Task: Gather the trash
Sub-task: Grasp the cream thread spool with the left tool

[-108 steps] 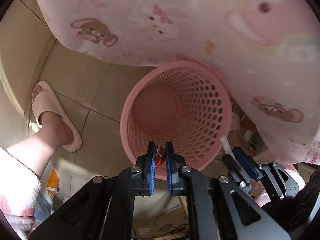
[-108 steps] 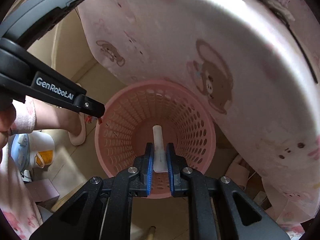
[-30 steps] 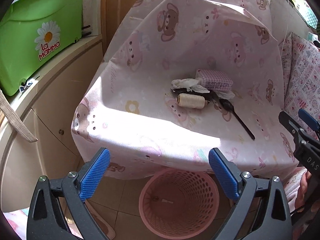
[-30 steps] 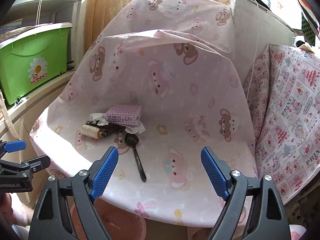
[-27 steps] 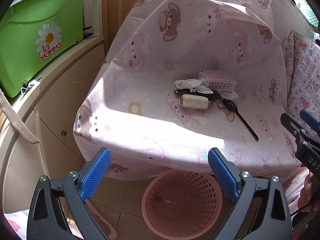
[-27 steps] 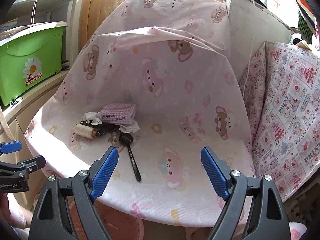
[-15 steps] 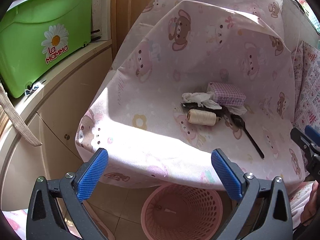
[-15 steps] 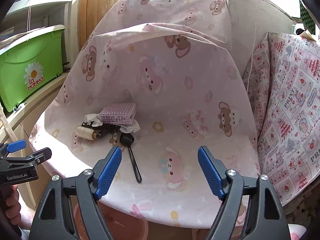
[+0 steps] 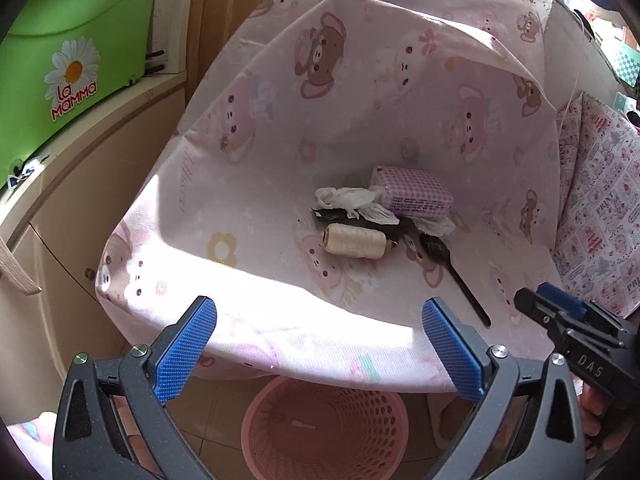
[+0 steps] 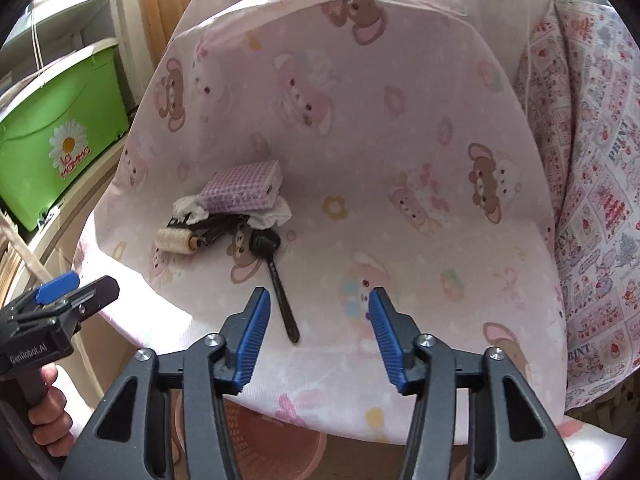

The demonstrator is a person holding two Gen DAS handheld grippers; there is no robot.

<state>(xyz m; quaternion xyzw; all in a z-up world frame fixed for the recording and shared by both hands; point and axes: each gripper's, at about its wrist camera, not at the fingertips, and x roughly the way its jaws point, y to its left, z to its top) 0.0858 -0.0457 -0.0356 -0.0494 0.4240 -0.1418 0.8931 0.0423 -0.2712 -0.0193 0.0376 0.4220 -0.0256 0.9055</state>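
Observation:
On a pink bear-print covered seat [image 9: 248, 208] lies a small pile: a purple checked tissue pack [image 9: 412, 192], crumpled white tissue [image 9: 348, 200], a dark wrapper [image 9: 332, 215], a cream thread spool [image 9: 354, 242] and a black plastic spoon [image 9: 454, 272]. The pile also shows in the right wrist view: pack [image 10: 242, 192], spool [image 10: 174, 240], spoon [image 10: 276, 276]. A pink perforated basket [image 9: 324, 428] stands on the floor under the seat's front edge. My left gripper [image 9: 320, 344] is open and empty above the basket. My right gripper [image 10: 318, 330] is open and empty, just right of the spoon handle.
A green storage bin [image 9: 68, 52] sits on a beige cabinet [image 9: 60, 184] at the left. A patterned cloth [image 10: 596, 160] hangs at the right. The right gripper's body shows in the left wrist view [image 9: 576, 332], and the left one's in the right wrist view [image 10: 52, 316].
Both grippers let their trash drop into the basket, opened and rose to face the seat. In the last half second the right gripper narrowed somewhat and moved closer to the spoon.

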